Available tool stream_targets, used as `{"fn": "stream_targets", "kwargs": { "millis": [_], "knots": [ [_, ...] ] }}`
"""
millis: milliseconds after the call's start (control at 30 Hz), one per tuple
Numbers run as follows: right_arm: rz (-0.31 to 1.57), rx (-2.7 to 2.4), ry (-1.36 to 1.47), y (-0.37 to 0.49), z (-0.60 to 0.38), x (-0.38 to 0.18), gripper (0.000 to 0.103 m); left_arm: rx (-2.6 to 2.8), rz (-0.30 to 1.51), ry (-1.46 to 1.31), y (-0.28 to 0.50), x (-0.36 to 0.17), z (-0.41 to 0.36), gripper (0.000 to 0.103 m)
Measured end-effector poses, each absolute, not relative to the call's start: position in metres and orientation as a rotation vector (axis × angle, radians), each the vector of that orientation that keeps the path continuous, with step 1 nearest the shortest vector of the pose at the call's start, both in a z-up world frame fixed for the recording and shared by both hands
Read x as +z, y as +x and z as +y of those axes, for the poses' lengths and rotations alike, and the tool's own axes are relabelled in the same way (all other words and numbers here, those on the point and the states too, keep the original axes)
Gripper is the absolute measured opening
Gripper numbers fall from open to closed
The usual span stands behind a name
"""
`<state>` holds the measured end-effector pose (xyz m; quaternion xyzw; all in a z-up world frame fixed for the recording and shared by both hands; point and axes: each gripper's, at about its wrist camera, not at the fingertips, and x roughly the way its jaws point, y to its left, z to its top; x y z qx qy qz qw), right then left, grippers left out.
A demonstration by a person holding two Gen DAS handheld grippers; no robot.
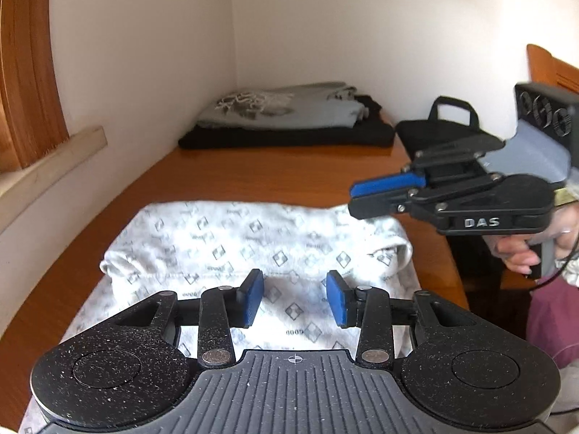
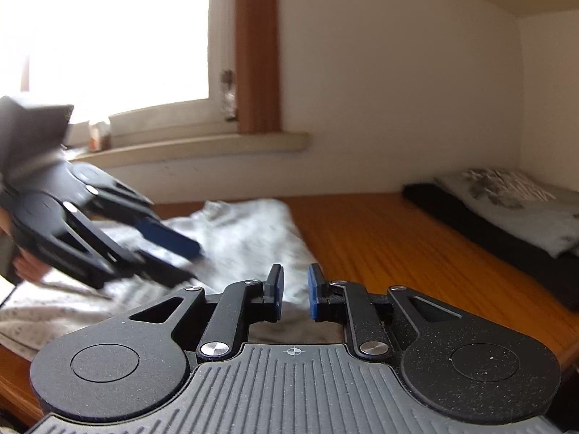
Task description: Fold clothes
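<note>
A white garment with a grey diamond print (image 1: 231, 249) lies folded on the wooden table (image 1: 289, 170); it also shows in the right wrist view (image 2: 239, 238). My left gripper (image 1: 295, 298) is open just above its near part, holding nothing; it appears blurred in the right wrist view (image 2: 181, 256). My right gripper (image 2: 294, 291) is open with a narrow gap, empty, above the garment's right edge; in the left wrist view (image 1: 356, 197) it hovers over the garment's far right corner.
A stack of folded clothes, grey (image 1: 282, 108) on black (image 1: 289, 137), lies at the far end of the table, also in the right wrist view (image 2: 514, 209). A black bag (image 1: 441, 126) sits at the right. A window sill (image 2: 202, 146) runs along the left wall.
</note>
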<state>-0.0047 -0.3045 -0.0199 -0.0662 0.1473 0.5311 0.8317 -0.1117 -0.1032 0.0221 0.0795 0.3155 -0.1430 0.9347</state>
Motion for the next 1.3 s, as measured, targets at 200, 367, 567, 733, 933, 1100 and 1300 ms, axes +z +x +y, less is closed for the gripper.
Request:
{"fn": "stream_targets", "kwargs": {
  "millis": [200, 367, 567, 733, 933, 1100, 1300],
  "knots": [
    [0.339, 1.198, -0.188, -0.020, -0.299, -0.024, 0.018, -0.280, 0.651, 0.169, -0.108, 0.016, -0.098, 0.042],
    [0.307, 1.201, -0.242, -0.025, -0.308, -0.041, 0.019, -0.204, 0.625, 0.137, -0.109, 0.019, -0.083, 0.042],
    [0.273, 1.198, -0.280, -0.024, -0.308, -0.043, 0.018, -0.163, 0.656, 0.111, -0.100, 0.012, -0.063, 0.042],
    [0.255, 1.191, -0.293, -0.021, -0.308, -0.045, 0.018, -0.152, 0.654, 0.091, -0.095, 0.004, -0.062, 0.043],
    [0.232, 1.160, -0.341, -0.004, -0.307, -0.045, 0.019, -0.142, 0.634, 0.050, -0.069, -0.004, -0.064, 0.043],
    [0.254, 1.103, -0.363, 0.041, -0.308, -0.039, 0.020, -0.112, 0.625, 0.045, -0.025, -0.006, -0.081, 0.043],
    [0.250, 1.043, -0.299, 0.057, -0.315, -0.013, 0.022, -0.099, 0.621, 0.052, -0.006, -0.006, -0.090, 0.043]
  ]
}}
